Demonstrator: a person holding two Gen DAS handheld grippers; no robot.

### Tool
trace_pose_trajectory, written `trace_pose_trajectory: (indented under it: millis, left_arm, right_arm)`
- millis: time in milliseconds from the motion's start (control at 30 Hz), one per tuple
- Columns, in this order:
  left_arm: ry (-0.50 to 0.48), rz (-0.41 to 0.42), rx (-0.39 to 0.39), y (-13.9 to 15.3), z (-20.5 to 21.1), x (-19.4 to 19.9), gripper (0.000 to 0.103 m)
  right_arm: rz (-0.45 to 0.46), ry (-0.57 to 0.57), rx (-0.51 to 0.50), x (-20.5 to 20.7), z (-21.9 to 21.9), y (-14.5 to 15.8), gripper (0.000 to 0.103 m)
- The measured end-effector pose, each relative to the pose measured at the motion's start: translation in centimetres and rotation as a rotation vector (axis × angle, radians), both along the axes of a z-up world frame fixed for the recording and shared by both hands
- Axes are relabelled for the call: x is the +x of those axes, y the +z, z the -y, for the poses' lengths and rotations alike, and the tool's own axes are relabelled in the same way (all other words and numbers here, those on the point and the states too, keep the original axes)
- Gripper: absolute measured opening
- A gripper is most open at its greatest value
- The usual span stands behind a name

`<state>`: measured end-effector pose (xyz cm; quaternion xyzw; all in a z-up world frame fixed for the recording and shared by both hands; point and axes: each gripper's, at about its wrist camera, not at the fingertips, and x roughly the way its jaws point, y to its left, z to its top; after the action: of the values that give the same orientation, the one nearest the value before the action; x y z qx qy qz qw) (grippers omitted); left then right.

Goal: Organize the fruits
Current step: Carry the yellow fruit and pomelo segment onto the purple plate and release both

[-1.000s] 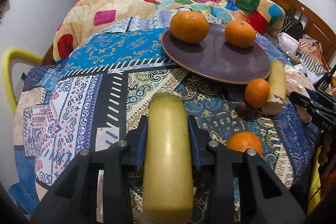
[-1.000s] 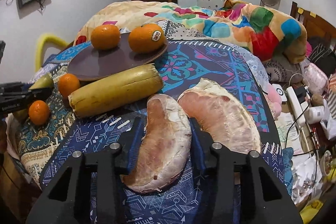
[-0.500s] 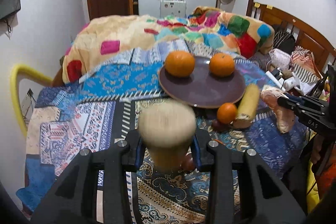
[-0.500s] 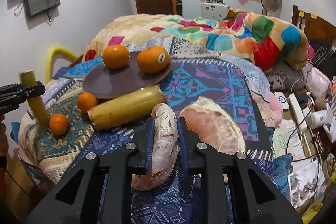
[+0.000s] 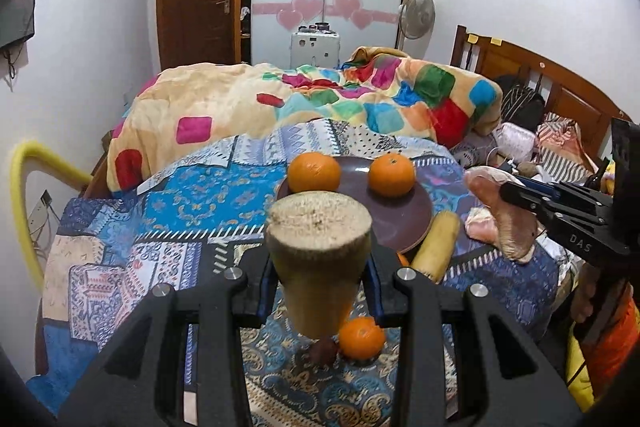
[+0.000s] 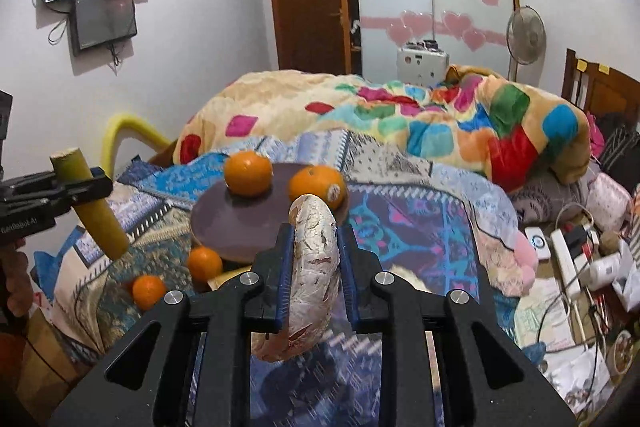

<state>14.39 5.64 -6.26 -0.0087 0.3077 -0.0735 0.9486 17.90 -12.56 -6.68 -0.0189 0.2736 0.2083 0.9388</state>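
Observation:
My left gripper (image 5: 318,273) is shut on a yellow sugarcane stick (image 5: 318,255) and holds it tilted, high above the patterned bedspread; it also shows in the right wrist view (image 6: 90,201). My right gripper (image 6: 314,267) is shut on a pale pomelo wedge (image 6: 312,275), lifted off the bed; the wedge also shows in the left wrist view (image 5: 504,217). A dark purple plate (image 5: 404,223) carries two oranges (image 5: 314,173) (image 5: 391,174). A second sugarcane stick (image 5: 436,247) lies by the plate's near edge. Two small oranges (image 6: 205,263) (image 6: 149,291) lie on the cloth.
A second pomelo wedge (image 5: 482,225) lies on the bed to the right of the plate. A small dark fruit (image 5: 322,351) sits by the near orange. A colourful blanket (image 5: 320,99) is heaped behind. Clutter and cables (image 6: 576,259) lie at the right. A yellow tube (image 5: 20,195) stands at the left.
Both grippers have risen off the bed with their loads. The sugarcane stick now tilts upward in the left gripper; the pomelo wedge has left the cloth in the right.

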Motion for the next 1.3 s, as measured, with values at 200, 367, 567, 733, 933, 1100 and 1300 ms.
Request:
trace_pose_trajectory:
  millis: [200,367,567,733,933,1100,1300]
  left_arm:
    - [-0.016,0.011,-0.009,0.4,0.7,1.3,0.036]
    - [-0.03,0.006,-0.005,0.4,1.4,2.9,0.036]
    - [-0.053,-0.025,-0.014,-0.4,2.0,5.4,0.036]
    - [-0.066,-0.064,-0.012,-1.5,2.6,7.6,0.036]
    - [-0.078,-0.125,-0.008,-2.9,3.1,10.7,0.036]
    - [-0.08,-0.168,-0.016,-4.2,3.2,12.6,0.036]
    - [-0.09,-0.191,-0.011,-4.5,3.7,14.2,0.036]
  right_arm:
    - [0.029,0.027,0.014,1.4,-1.4,0.7,0.02]
    - [0.023,0.055,0.02,2.9,-2.5,0.5,0.02]
    - [0.018,0.079,-0.004,4.9,-3.7,0.0,0.02]
    - [0.01,0.101,-0.031,6.2,-4.7,-0.4,0.02]
    - [-0.018,0.131,-0.063,7.8,-5.8,-1.1,0.02]
    - [-0.053,0.157,-0.093,9.0,-6.3,-1.9,0.02]
    - [-0.083,0.184,-0.119,10.1,-6.8,-2.1,0.02]
